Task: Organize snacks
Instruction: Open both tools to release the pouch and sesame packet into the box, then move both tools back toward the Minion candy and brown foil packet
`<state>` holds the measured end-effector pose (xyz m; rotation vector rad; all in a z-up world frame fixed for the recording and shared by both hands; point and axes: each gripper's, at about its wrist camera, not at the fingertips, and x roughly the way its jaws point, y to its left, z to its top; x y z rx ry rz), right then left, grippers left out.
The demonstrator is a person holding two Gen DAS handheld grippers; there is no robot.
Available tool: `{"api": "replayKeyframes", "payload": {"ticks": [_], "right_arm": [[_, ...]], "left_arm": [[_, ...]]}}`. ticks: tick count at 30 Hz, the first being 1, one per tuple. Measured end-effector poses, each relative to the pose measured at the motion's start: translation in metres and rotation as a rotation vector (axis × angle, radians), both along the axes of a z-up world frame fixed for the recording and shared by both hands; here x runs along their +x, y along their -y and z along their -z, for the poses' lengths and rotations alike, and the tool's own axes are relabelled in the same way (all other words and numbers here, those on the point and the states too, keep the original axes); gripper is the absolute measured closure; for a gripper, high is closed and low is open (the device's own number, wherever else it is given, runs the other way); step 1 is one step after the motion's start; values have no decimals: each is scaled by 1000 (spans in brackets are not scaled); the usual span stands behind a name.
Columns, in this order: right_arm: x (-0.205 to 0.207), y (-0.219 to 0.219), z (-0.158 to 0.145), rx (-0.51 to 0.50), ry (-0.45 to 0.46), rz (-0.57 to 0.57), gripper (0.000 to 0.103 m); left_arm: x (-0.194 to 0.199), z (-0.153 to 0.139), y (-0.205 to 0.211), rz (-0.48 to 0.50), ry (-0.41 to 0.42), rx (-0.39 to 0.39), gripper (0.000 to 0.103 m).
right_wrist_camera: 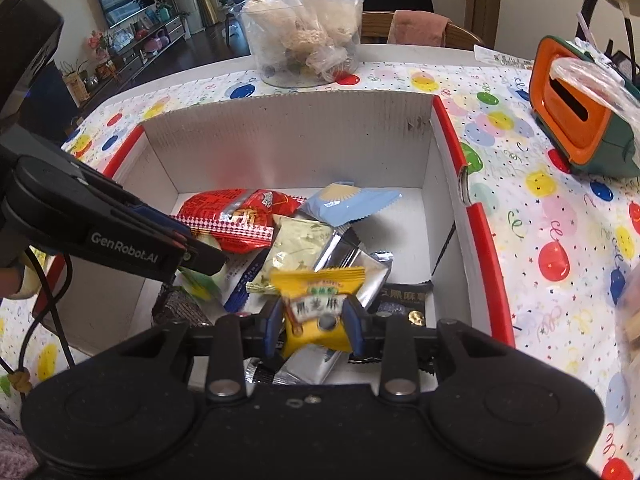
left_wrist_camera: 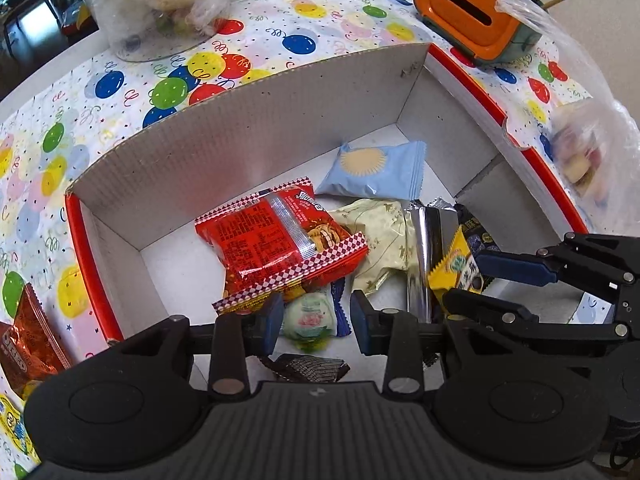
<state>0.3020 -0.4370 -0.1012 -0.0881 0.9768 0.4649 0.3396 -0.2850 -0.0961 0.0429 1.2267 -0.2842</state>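
Right tool point(right_wrist_camera: 313, 326) gripping yellow packet point(right_wrist_camera: 318, 300) over box point(right_wrist_camera: 480, 232); loosening grip risking drop. Left tool point(left_wrist_camera: 312, 316) narrow, straddling green candy point(left_wrist_camera: 308, 318), risking snagging red packet point(left_wrist_camera: 280, 240).

The orange-brown packet point(left_wrist_camera: 30, 344) at the table's left edge reads "OREO", partly cut off. The left gripper's point(right_wrist_camera: 200, 258) black side carries "GenRobot.AI" in white. The yellow packet point(right_wrist_camera: 316, 304) shows the characters "黑芝麻". The black packet point(right_wrist_camera: 406, 300) beside it reads "黑麻", other characters unclear. The red packet's point(left_wrist_camera: 280, 236) print is too small to read.
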Motion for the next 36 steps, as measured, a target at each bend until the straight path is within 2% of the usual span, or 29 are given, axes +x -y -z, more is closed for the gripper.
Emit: {"api": "replayKeyframes", "payload": {"ticks": [3, 11, 21, 24, 26, 28, 36], "right_arm": [[-1, 1, -3, 7, -2, 10, 69], [-7, 2, -18, 39, 20, 37, 63], [-23, -10, -45, 80, 78, 40, 39], [-26, -15, -51, 91, 85, 37, 39], [-30, -20, -55, 94, 94, 34, 35], [-34, -26, -59, 98, 103, 33, 29], [-47, -55, -69, 113, 125, 17, 20]], "left_arm": [[-2, -4, -3, -5, 13, -17, 59], [-14, -19, -12, -20, 61, -64, 52], [-38, -44, -32, -39, 136, -124, 44], [-46, -52, -42, -58, 171, -126, 42], [-51, -56, -50, -74, 191, -131, 36], [-56, -60, -60, -93, 209, -136, 36], [-75, -71, -100, -153, 254, -143, 33]]}}
